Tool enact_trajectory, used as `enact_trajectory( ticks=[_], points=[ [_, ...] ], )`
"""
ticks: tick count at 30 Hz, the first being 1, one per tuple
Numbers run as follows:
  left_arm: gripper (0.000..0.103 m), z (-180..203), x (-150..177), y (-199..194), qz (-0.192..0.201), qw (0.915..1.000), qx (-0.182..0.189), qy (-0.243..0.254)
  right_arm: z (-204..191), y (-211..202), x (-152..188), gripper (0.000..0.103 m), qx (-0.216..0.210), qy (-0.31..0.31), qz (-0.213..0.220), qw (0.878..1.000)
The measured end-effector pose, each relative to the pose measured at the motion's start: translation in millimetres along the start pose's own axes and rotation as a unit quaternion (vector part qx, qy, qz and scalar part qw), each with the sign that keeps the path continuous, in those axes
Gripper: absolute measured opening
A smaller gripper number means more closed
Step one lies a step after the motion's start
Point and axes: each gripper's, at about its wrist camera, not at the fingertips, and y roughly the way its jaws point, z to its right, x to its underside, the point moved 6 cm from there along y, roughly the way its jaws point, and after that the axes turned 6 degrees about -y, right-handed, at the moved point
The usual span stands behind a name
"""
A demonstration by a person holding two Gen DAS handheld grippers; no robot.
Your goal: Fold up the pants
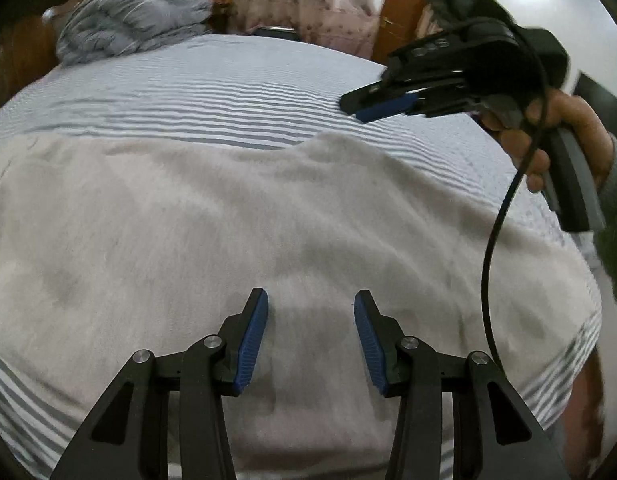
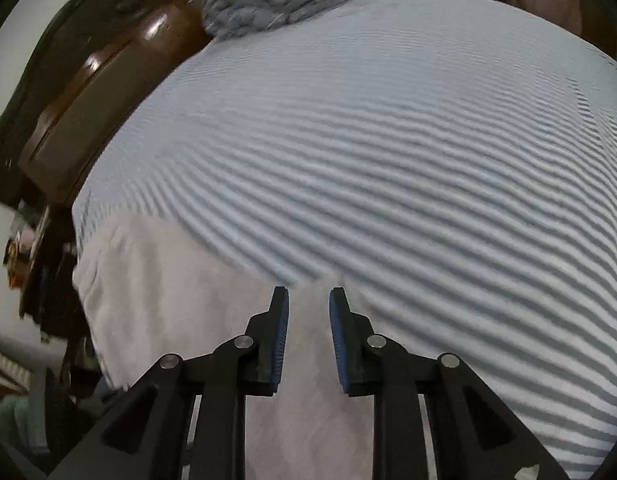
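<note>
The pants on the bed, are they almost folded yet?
Not yet, as far as I can tell. The pale grey pants lie spread flat on the striped bedsheet, so the laying-out looks done, though I can't tell whether any fold has been made. Nothing is in hand: the left claw hangs open over the cloth, and the right claw is open near the pants' far edge. Gripping and folding remain.

Pale pants [image 1: 236,216] lie spread flat over the striped bedsheet [image 1: 212,92]. The left gripper [image 1: 311,300] hangs just above them, its blue pads well apart. To the right, a hand [image 1: 556,136] holds the right gripper [image 1: 358,109] over the sheet past the pants' far edge.
</note>
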Motion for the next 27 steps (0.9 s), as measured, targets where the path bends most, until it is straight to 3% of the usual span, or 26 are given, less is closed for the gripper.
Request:
enact_trajectory(
  ticks=[2, 4, 9, 19, 22, 24, 27],
  points=[
    [0.046, 7, 10, -2, -0.006, 0.9997, -0.005, 0.024, -5, 14, 11, 0.02, -0.007, -0.009, -0.024, 1.0],
    [0.046, 8, 16, 0, -0.014, 0.9993, -0.014, 0.031, -3, 27, 17, 0.018, 0.016, -0.013, -0.034, 0.999],
    [0.046, 8, 19, 6, -0.017, 0.9988, -0.019, 0.041, 12, 55, 14, 0.0, 0.048, 0.0, -0.046, 0.998],
    [0.047, 11, 25, 8, -0.013, 0.9987, -0.02, 0.046, 15, 59, 3, 0.0, 0.046, 0.021, -0.044, 0.998],
    [0.047, 11, 23, 7, -0.016, 0.9987, -0.015, 0.046, 19, 42, 6, 0.008, 0.009, 0.063, -0.026, 0.998],
    [0.047, 8, 21, 7, -0.02, 0.999, -0.008, 0.04, 19, 16, 9, 0.024, 0.021, 0.07, -0.004, 0.997],
    [0.047, 5, 19, 6, -0.023, 0.9993, -0.003, 0.028, 18, -38, 26, 0.028, 0.045, 0.083, 0.027, 0.995]
  ],
)
